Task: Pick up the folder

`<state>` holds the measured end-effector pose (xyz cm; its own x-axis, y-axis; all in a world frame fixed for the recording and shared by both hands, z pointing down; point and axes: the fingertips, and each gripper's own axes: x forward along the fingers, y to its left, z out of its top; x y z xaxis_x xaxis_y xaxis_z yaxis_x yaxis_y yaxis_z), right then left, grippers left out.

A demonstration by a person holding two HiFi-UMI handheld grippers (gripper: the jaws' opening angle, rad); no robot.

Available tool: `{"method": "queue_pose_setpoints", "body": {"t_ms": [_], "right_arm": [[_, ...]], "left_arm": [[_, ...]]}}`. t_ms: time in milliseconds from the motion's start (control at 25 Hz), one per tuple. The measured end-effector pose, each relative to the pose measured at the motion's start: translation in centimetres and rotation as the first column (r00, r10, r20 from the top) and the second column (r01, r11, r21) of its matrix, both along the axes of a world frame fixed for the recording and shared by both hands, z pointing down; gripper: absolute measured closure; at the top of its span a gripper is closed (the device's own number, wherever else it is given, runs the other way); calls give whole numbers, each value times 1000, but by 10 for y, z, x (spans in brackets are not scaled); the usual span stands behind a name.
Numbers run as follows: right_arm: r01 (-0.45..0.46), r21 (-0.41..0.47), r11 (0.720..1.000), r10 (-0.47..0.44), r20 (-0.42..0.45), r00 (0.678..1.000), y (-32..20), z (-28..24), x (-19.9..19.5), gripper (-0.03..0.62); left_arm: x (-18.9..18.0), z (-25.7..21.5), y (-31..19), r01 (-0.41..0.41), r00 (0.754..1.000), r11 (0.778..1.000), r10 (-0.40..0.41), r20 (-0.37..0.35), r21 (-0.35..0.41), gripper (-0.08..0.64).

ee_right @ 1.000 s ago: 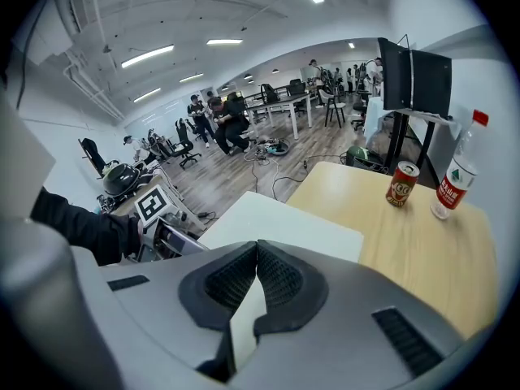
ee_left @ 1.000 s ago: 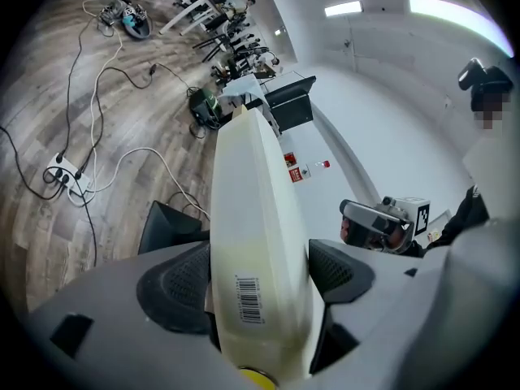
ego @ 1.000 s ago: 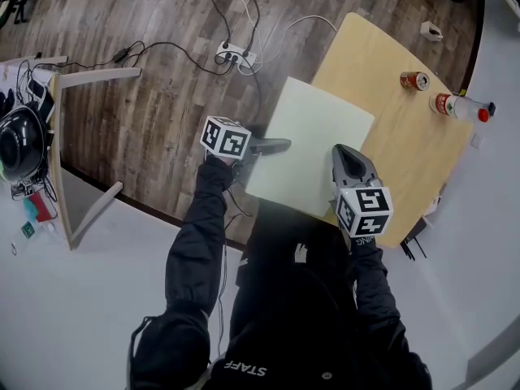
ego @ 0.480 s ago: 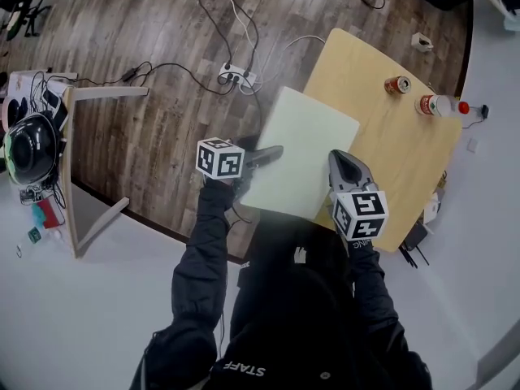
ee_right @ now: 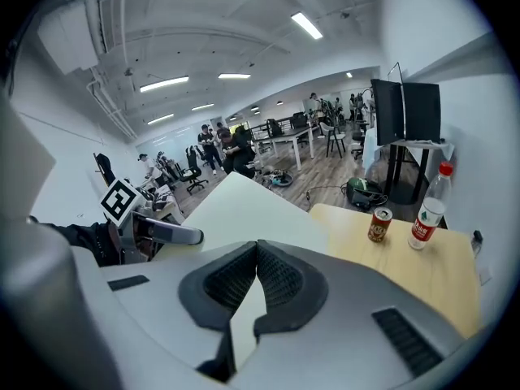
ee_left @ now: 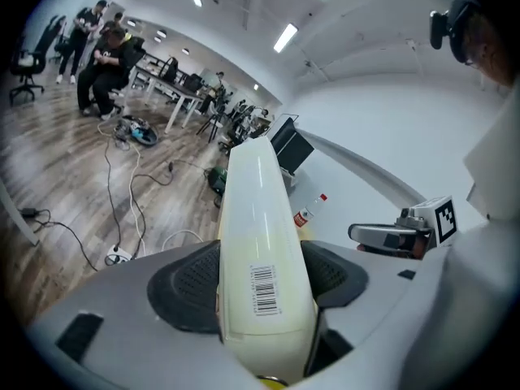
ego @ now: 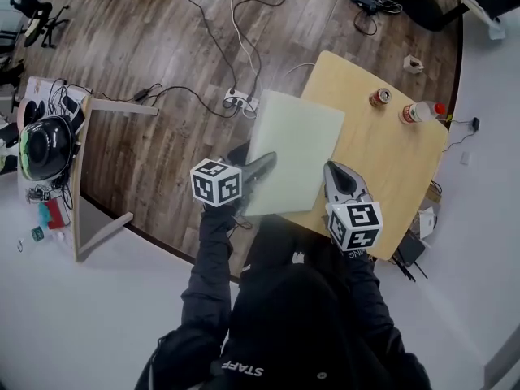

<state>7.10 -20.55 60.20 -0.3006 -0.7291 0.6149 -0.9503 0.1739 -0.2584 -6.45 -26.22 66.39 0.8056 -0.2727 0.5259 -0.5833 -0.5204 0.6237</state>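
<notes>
Near end: the left claw (ego: 264, 165) is closed across the thick spine of the pale green rectangular folder (ego: 296, 140). In the left gripper view the spine, with its white barcode label (ee_left: 264, 289), fills the gap from pad to pad, and the jaws are recorded closing onto it. The right claw (ego: 331, 173) is pinched nearly shut on the thin opposite edge. In the right gripper view the pads meet at their tips, with the sheet edge-on between them.

Key relation: the folder is spanned between the two claws, one on each long edge, both in the half nearer the person. Neither hand is nearer; each is already on it. From both claws most of the folder extends ahead, away from the person.

Orientation: the long axis runs from the person outward and leans slightly right in the head view. The far short end is pointed toward the far side of the round-cornered light wooden table (ego: 390, 161). The folder's right part is seen above the table and its left part above the dark wooden floor (ego: 162, 63). It is judged to be carried in the air, not resting.

Beyond: a red drinks can (ego: 379, 97) and a clear bottle with a red cap (ego: 418, 112) are noted on the table, well apart from the folder.

Any further raise is judged to need both claws moved together, so the folder is not twisted.
</notes>
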Motion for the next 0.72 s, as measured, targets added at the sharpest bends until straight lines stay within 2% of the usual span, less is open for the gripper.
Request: {"method": "queue_pose_setpoints", "body": {"t_ms": [120, 240, 400, 600, 720], "right_arm": [[-5, 64, 998, 5, -10, 1000, 0, -34, 4, 569], [-8, 125, 992, 12, -28, 1000, 0, -66, 8, 569], [-13, 222, 975, 20, -27, 999, -1, -113, 10, 569], [-2, 340, 940, 15, -36, 999, 5, -170, 14, 569], [-2, 396, 918, 19, -39, 999, 9, -198, 15, 569]], "left_arm": [[1, -47, -3, 57, 998, 992, -60, 25, 116, 233], [7, -93, 0, 82, 994, 968, -95, 46, 236, 235], [13, -152, 6, 130, 985, 920, -163, 58, 370, 235], [19, -210, 13, 191, 973, 865, -231, 30, 463, 235], [19, -239, 15, 210, 964, 821, -266, 30, 531, 235]]}}
